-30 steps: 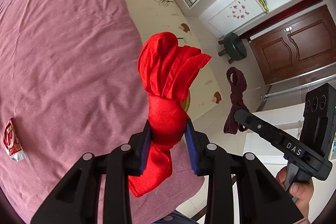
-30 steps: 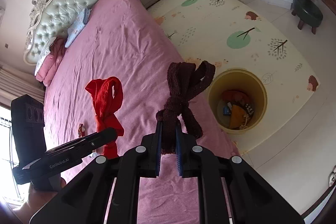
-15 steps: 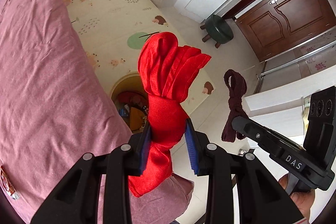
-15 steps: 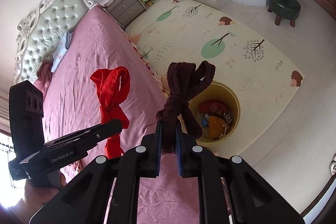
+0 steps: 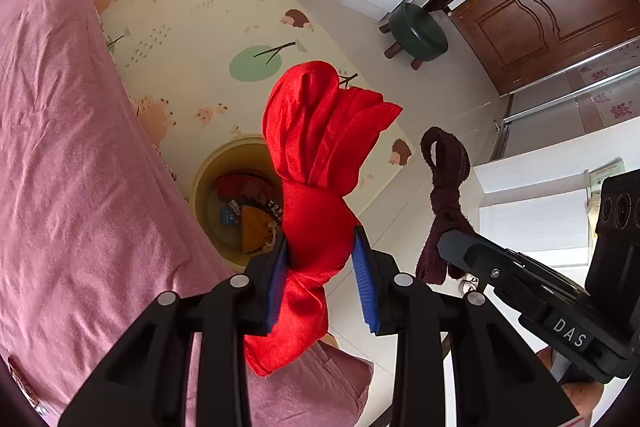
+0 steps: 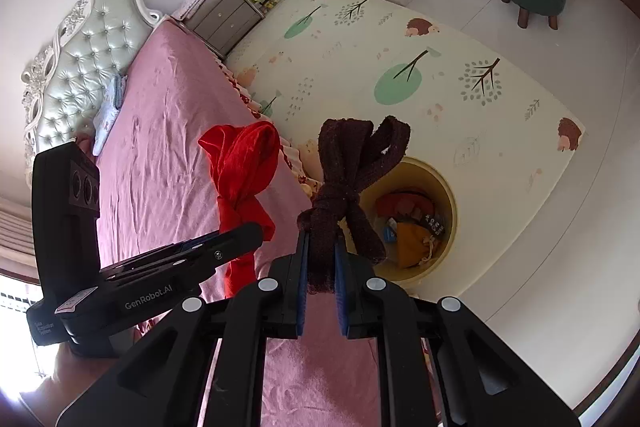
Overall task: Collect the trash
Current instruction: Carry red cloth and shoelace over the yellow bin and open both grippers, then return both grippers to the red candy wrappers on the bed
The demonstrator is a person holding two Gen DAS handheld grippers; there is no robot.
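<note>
Left gripper (image 5: 320,267) clamped on knotted red cloth (image 5: 320,147), right gripper (image 6: 320,267) pinching knotted maroon cloth (image 6: 348,171), yellow bin (image 6: 448,195) (part-filled) at two o'clock, pink bed (image 6: 168,131) at nine.

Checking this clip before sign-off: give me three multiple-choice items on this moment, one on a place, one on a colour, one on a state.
1. Where does the bin stand?
A. on the bed
B. on the mat beside the bed
C. on the stool

2. What colour is the cloth in the left hand-held gripper?
A. red
B. green
C. white

3. How is the right hand-held gripper?
A. open, nothing in it
B. shut on a wrapper
C. shut on a maroon cloth

Key: 1 B, the bin sits on the mat at the edge of the bed. 2 A, red fabric fills its jaws. 3 C, its pads pinch the knotted maroon strip.
</note>
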